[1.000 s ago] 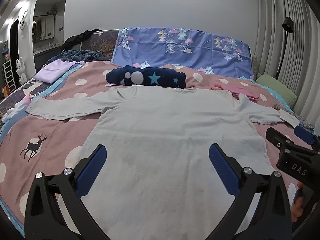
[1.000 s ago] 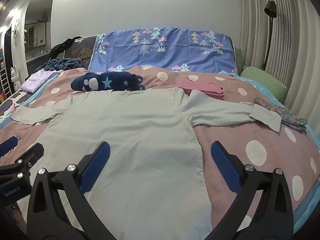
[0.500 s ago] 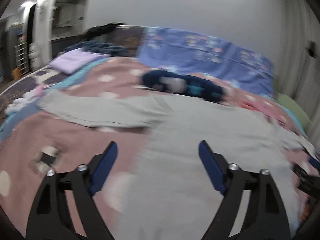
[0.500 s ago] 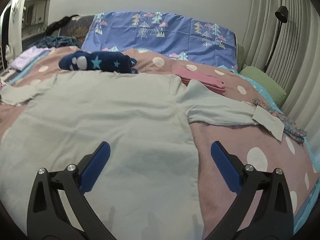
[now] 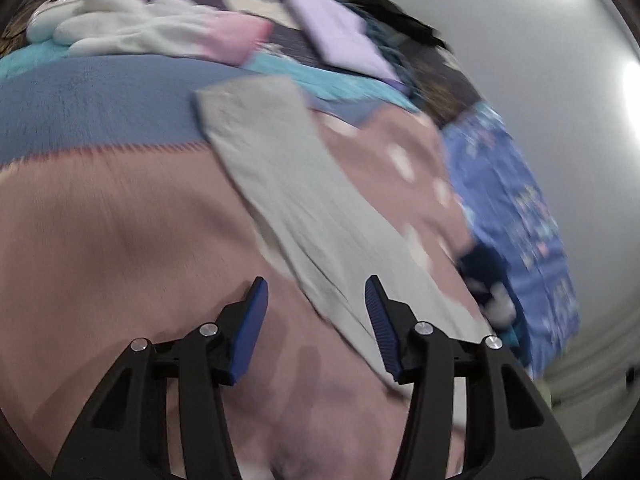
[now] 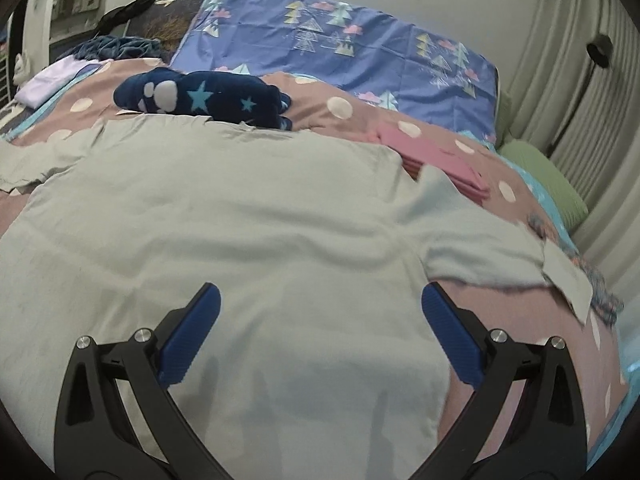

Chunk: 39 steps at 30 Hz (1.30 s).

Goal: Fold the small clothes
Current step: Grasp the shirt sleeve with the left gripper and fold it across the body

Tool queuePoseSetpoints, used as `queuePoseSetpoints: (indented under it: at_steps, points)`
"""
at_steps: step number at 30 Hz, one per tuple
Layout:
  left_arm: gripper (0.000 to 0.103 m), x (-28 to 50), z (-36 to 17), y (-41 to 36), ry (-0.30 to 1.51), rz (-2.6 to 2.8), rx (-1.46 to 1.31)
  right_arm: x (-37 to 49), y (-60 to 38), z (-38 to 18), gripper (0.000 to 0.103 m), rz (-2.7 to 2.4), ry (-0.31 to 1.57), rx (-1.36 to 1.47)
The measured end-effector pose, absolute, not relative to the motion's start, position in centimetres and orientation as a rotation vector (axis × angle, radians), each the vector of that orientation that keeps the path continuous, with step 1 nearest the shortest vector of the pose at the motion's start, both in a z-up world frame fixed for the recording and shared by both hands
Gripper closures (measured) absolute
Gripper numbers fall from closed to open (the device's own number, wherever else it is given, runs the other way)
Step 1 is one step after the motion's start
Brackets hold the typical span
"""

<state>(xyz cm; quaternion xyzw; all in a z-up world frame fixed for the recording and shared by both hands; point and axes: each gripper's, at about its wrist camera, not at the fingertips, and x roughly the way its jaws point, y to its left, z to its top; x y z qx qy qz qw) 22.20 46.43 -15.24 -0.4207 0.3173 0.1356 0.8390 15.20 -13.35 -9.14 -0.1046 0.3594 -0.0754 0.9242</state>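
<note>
A pale grey long-sleeved shirt [image 6: 248, 216] lies spread flat on the pink spotted bed cover [image 6: 320, 100]. In the left wrist view its left sleeve [image 5: 288, 184] runs diagonally from the cuff at the upper left down toward the fingers. My left gripper [image 5: 316, 292] is open and empty, tilted, right at the sleeve's lower edge. My right gripper [image 6: 320, 300] is open and empty above the shirt's right side, below the armpit. The right sleeve [image 6: 488, 248] stretches to the right, with a folded-back cuff.
A dark blue starred garment [image 6: 204, 98] lies rolled behind the collar. Folded pink clothes [image 6: 436, 160] and a green pillow [image 6: 544, 176] are at the right. A lilac folded piece [image 5: 340, 36] and white and pink clothes [image 5: 140, 32] lie at the left. A blue patterned pillow [image 6: 340, 48] stands behind.
My left gripper has swung left and tilted, from above the shirt's body to the left sleeve, and its jaws have narrowed. My right gripper has moved closer above the shirt.
</note>
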Motion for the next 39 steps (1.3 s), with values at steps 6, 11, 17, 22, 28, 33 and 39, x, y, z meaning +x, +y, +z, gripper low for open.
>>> queuePoseSetpoints:
  at_steps: [6, 11, 17, 22, 28, 33, 39]
  points:
    - [0.051, 25.2, -14.7, 48.8, 0.632, 0.378, -0.904, 16.8, -12.1, -9.9, 0.002, -0.137, 0.753, -0.237]
    - [0.102, 27.2, -13.4, 49.2, 0.653, 0.452, -0.789, 17.5, -11.9, -10.4, 0.002, -0.126, 0.766, -0.246]
    - [0.102, 28.5, -7.1, 41.3, 0.593, 0.286, -0.585, 17.5, -13.1, -9.7, 0.002, -0.130, 0.736, -0.231]
    - [0.102, 30.1, -2.5, 27.5, 0.567, 0.016, -0.366, 16.9, -15.1, -9.2, 0.002, -0.115, 0.733, -0.163]
    - [0.102, 30.7, -4.3, 12.7, 0.672, -0.260, -0.208, 16.2, -18.1, -9.3, 0.002, -0.142, 0.739, -0.119]
    - [0.099, 28.8, -8.5, 1.9, 0.777, -0.452, -0.023, 15.8, -21.4, -9.8, 0.002, -0.179, 0.761, -0.053]
    - [0.053, 26.5, -11.8, -1.2, 0.804, -0.482, 0.138, 16.1, -23.3, -10.0, 0.002, -0.093, 0.814, 0.050]
